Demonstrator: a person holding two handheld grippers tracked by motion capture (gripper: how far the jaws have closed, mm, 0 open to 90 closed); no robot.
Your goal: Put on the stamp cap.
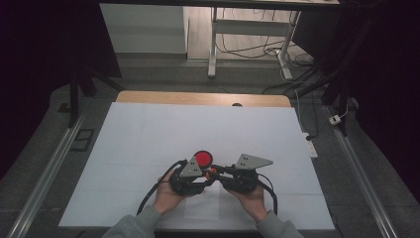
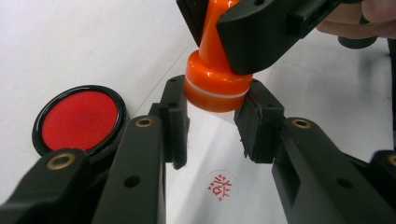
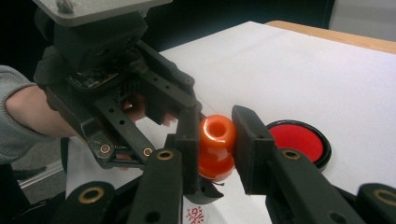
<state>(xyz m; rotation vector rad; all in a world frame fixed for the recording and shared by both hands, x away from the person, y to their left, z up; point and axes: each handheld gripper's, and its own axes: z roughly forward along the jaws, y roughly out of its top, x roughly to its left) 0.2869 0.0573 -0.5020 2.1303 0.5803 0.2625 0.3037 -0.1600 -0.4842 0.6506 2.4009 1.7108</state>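
Note:
An orange stamp (image 2: 212,74) hangs just above the white paper, held between both grippers near the table's front edge (image 1: 213,172). My left gripper (image 2: 215,119) is shut on the stamp's pale lower end. My right gripper (image 3: 217,135) is shut on the stamp's rounded orange handle (image 3: 216,133), and in the left gripper view it (image 2: 252,32) comes in from above. A round black ink pad with a red face (image 1: 203,158) (image 2: 79,119) (image 3: 296,140) lies on the paper right beside the grippers. Under the stamp, a red stamped mark (image 2: 220,185) (image 3: 196,215) shows on the paper.
A white paper sheet (image 1: 148,139) covers most of the table, with a strip of wooden tabletop (image 1: 163,96) at the far edge. Beyond it stand desk legs (image 1: 213,44) and floor cables (image 1: 297,69). Metal rails (image 1: 49,168) run along both sides.

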